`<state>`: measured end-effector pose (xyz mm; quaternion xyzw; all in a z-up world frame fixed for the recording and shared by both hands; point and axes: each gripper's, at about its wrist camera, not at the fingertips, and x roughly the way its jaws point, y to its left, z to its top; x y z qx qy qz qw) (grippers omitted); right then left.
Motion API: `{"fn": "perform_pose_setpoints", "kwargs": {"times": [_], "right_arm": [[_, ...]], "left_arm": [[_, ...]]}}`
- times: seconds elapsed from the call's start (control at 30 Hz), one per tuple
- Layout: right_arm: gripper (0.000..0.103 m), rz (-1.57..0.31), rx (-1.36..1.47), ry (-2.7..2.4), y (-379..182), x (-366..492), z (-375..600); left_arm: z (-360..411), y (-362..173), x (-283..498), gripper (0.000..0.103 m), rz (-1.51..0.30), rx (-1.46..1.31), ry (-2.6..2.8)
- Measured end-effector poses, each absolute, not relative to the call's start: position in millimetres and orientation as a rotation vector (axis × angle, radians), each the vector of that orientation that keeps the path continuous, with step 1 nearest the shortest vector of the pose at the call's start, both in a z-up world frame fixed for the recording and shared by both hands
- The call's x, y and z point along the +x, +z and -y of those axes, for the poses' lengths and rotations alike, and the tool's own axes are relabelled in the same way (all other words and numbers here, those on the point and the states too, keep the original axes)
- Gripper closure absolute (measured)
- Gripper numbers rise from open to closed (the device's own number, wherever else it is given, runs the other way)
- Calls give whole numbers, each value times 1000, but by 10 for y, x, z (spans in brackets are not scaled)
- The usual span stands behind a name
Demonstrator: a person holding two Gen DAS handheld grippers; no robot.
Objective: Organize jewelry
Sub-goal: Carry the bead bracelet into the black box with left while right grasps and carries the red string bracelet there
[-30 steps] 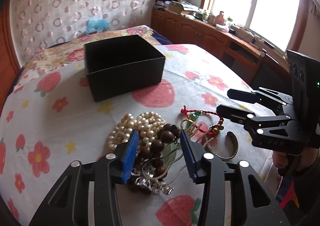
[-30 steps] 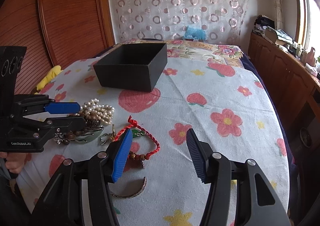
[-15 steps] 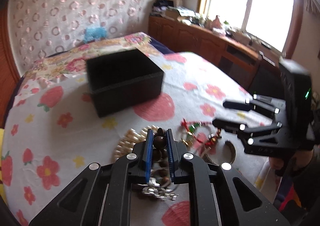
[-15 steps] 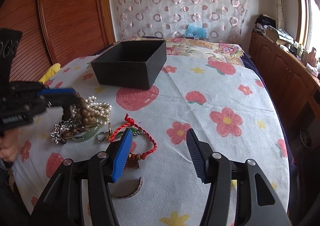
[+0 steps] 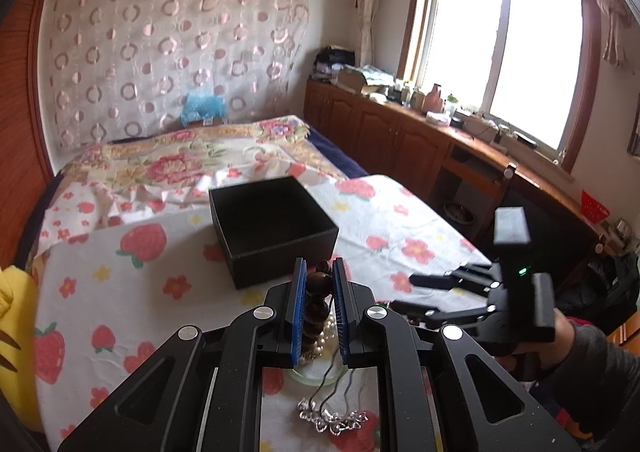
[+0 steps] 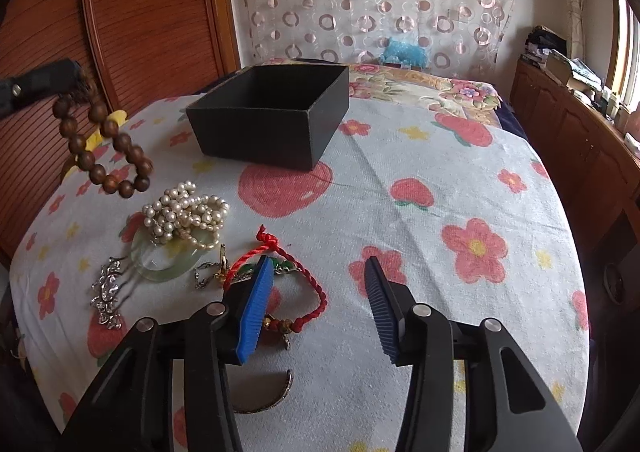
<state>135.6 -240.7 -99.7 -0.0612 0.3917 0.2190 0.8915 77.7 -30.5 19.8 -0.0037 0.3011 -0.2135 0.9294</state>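
The brown bead bracelet [image 6: 105, 150] hangs in the air, pinched between the blue pads of the left tongs [image 5: 318, 306], above the table's left side and short of the black open box [image 6: 272, 116]. Below it lie the pearl strand [image 6: 184, 214] on a pale jade bangle [image 6: 168, 262], a silver chain [image 6: 106, 292] and a red cord bracelet [image 6: 296, 284]. The right tongs [image 6: 318, 308] hover wide apart, holding nothing, over the cord bracelet. The floral tablecloth [image 6: 440, 212] lies bare to the right edge.
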Motion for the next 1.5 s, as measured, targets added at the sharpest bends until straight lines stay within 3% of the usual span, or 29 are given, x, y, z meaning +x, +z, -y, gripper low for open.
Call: {"fn": "perform_pose_setpoints", "kwargs": {"times": [0.33, 0.5, 0.57, 1.5], "right_arm": [[76, -872, -167, 478, -1078, 1426, 2353], [97, -884, -168, 478, -1073, 1411, 2407], [100, -883, -179, 482, -1074, 1396, 2418], [101, -654, -132, 526, -83, 1974, 2138]], "left_arm": [[212, 249, 752, 91, -602, -7, -396], [172, 189, 772, 91, -615, -15, -382], [165, 181, 778, 91, -618, -16, -380], [109, 434, 1288, 91, -562, -9, -309]]}}
